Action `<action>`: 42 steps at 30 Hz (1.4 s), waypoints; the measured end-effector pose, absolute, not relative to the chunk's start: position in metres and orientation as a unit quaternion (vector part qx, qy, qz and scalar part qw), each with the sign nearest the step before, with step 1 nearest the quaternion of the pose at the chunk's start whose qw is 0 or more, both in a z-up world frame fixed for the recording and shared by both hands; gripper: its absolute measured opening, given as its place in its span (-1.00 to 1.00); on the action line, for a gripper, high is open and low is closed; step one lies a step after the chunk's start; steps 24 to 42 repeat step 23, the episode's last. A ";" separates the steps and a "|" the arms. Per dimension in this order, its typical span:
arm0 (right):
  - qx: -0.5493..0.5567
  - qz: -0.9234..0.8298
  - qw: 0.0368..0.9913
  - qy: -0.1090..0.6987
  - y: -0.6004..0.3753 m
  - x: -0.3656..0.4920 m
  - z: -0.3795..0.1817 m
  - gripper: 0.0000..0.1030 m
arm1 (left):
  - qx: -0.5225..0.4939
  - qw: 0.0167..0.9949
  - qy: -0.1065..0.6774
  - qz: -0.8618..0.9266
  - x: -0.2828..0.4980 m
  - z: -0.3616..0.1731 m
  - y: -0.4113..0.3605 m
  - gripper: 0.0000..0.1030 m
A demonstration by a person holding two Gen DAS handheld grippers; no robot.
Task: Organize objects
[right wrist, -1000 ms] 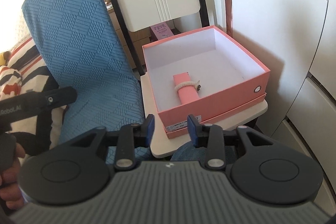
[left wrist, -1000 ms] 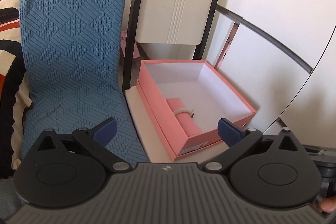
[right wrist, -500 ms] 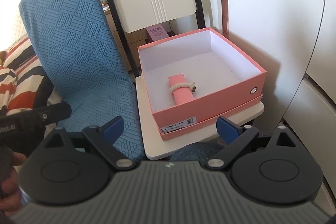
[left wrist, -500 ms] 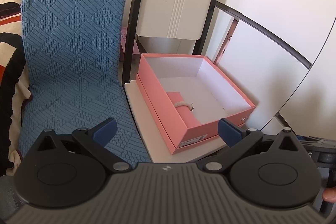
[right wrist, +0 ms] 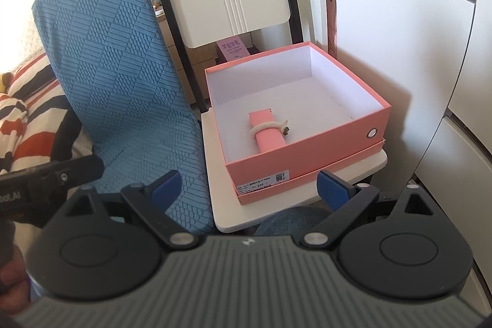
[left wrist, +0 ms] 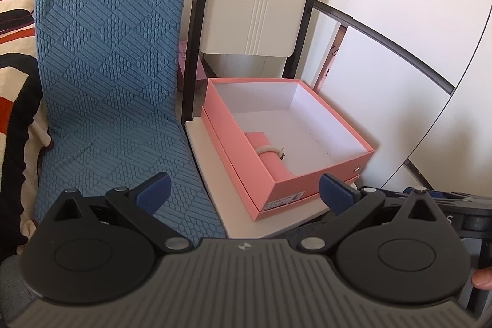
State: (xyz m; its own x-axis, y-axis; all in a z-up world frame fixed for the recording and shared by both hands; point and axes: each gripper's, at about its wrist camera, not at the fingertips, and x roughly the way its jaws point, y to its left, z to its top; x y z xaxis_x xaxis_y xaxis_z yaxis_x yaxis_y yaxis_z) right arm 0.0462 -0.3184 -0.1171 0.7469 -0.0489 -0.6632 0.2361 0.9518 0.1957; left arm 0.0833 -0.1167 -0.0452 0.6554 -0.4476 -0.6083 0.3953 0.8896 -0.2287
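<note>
Right gripper (right wrist: 250,186) has just been opening, fingers wide, nothing between them. Left gripper (left wrist: 244,188) is spread wide too, empty. At twelve o'clock, the pink roll (right wrist: 267,132) lies inside the pink box (right wrist: 307,152) on the white chair seat (right wrist: 276,205).

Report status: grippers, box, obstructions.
Left gripper open, empty. Right gripper open, empty. Pink roll inside pink box on chair seat. Nothing blocking.
</note>
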 end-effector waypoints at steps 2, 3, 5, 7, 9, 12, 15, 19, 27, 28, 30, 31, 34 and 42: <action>0.134 -0.075 0.925 0.347 -0.317 0.046 -0.117 0.87 | -0.039 0.909 0.344 -0.231 0.083 -0.044 -0.116 1.00; 0.133 -0.074 0.925 0.348 -0.316 0.046 -0.117 0.87 | -0.039 0.909 0.343 -0.232 0.082 -0.044 -0.115 1.00; 0.134 -0.071 0.924 0.351 -0.314 0.046 -0.116 0.87 | -0.039 0.910 0.341 -0.233 0.081 -0.043 -0.115 1.00; 0.133 -0.068 0.924 0.351 -0.313 0.047 -0.116 0.87 | -0.038 0.910 0.342 -0.232 0.081 -0.042 -0.114 1.00; 0.131 -0.068 0.924 0.352 -0.311 0.047 -0.116 0.87 | -0.038 0.910 0.343 -0.231 0.081 -0.043 -0.114 1.00; 0.130 -0.068 0.923 0.357 -0.309 0.047 -0.118 0.87 | -0.040 0.910 0.344 -0.229 0.082 -0.043 -0.112 1.00; 0.130 -0.069 0.922 0.357 -0.310 0.047 -0.118 0.87 | -0.040 0.909 0.345 -0.229 0.082 -0.044 -0.111 1.00; 0.130 -0.070 0.921 0.359 -0.309 0.046 -0.119 0.87 | -0.046 0.908 0.346 -0.232 0.083 -0.046 -0.111 1.00; 0.130 -0.071 0.921 0.360 -0.308 0.046 -0.119 0.87 | -0.041 0.907 0.349 -0.233 0.083 -0.048 -0.113 1.00; 0.130 -0.071 0.921 0.360 -0.308 0.046 -0.119 0.87 | -0.041 0.907 0.349 -0.233 0.083 -0.048 -0.113 1.00; 0.130 -0.071 0.921 0.360 -0.308 0.046 -0.119 0.87 | -0.041 0.907 0.349 -0.233 0.083 -0.048 -0.113 1.00; 0.130 -0.071 0.921 0.360 -0.308 0.046 -0.119 0.87 | -0.041 0.907 0.349 -0.233 0.083 -0.048 -0.113 1.00; 0.130 -0.071 0.921 0.360 -0.308 0.046 -0.119 0.87 | -0.041 0.907 0.349 -0.233 0.083 -0.048 -0.113 1.00; 0.130 -0.071 0.921 0.360 -0.308 0.046 -0.119 0.87 | -0.041 0.907 0.349 -0.233 0.083 -0.048 -0.113 1.00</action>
